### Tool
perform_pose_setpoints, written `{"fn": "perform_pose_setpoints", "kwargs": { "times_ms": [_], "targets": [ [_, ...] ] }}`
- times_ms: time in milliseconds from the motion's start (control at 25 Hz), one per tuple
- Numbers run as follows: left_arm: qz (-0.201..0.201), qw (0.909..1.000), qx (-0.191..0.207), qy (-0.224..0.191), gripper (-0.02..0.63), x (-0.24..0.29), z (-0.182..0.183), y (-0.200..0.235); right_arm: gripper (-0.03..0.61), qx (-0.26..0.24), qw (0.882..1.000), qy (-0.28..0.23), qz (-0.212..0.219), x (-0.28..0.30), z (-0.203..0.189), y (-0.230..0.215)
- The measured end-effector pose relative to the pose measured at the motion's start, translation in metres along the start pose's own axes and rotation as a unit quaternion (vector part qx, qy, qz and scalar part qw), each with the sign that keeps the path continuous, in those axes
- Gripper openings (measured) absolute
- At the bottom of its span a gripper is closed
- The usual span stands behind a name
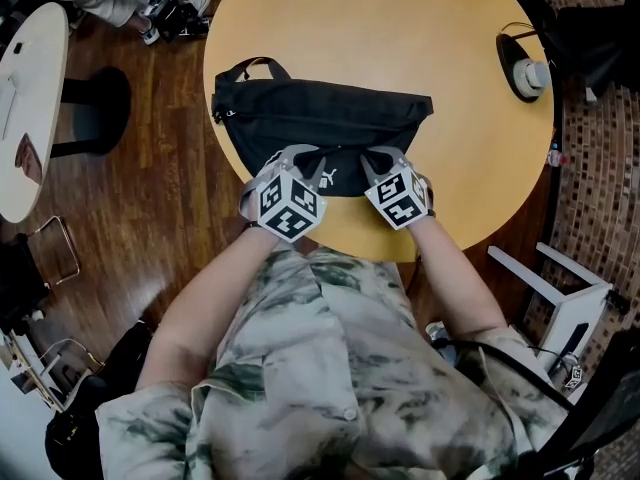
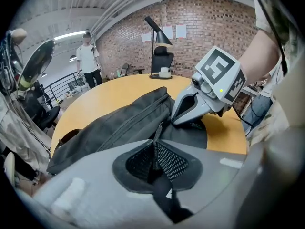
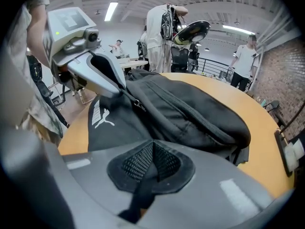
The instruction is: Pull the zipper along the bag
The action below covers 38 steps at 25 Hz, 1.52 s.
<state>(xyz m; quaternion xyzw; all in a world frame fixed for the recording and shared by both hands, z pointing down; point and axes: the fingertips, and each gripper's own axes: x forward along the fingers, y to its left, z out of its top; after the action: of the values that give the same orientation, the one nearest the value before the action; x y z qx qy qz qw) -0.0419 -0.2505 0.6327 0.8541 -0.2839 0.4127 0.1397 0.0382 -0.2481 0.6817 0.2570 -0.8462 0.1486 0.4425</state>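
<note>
A black waist bag point(image 1: 320, 123) lies across the round yellow table point(image 1: 400, 28), its handle at the far left. My left gripper point(image 1: 298, 158) is at the bag's near edge, left of the white logo. In the left gripper view it point(image 2: 155, 146) is shut on the thin zipper pull point(image 2: 157, 131), which rises from the zipper line point(image 2: 136, 114). My right gripper point(image 1: 385, 160) sits just right of the logo. In the right gripper view its pads point(image 3: 164, 163) are closed on a black strip of the bag point(image 3: 143, 190). The bag body point(image 3: 190, 113) bulges ahead.
A lamp base with a white cup point(image 1: 528, 76) stands at the table's right edge. A white side table point(image 1: 30, 88) is at the left and a white stool point(image 1: 560, 288) at the lower right. People point(image 2: 88, 56) stand further off. The table's near edge runs just below both grippers.
</note>
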Motion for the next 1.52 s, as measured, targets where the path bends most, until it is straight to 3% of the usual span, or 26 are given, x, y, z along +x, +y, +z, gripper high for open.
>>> {"fn": "perform_pose_setpoints", "kwargs": {
  "times_ms": [800, 1520],
  "targets": [
    [-0.024, 0.9993, -0.004, -0.029, 0.028, -0.04, -0.046, 0.049, 0.006, 0.049, 0.995, 0.045, -0.071, -0.004, -0.002, -0.007],
    [-0.037, 0.9974, -0.021, -0.057, 0.029, -0.065, -0.088, 0.093, 0.005, 0.078, 0.983, 0.088, -0.142, -0.007, -0.007, -0.016]
  ]
}}
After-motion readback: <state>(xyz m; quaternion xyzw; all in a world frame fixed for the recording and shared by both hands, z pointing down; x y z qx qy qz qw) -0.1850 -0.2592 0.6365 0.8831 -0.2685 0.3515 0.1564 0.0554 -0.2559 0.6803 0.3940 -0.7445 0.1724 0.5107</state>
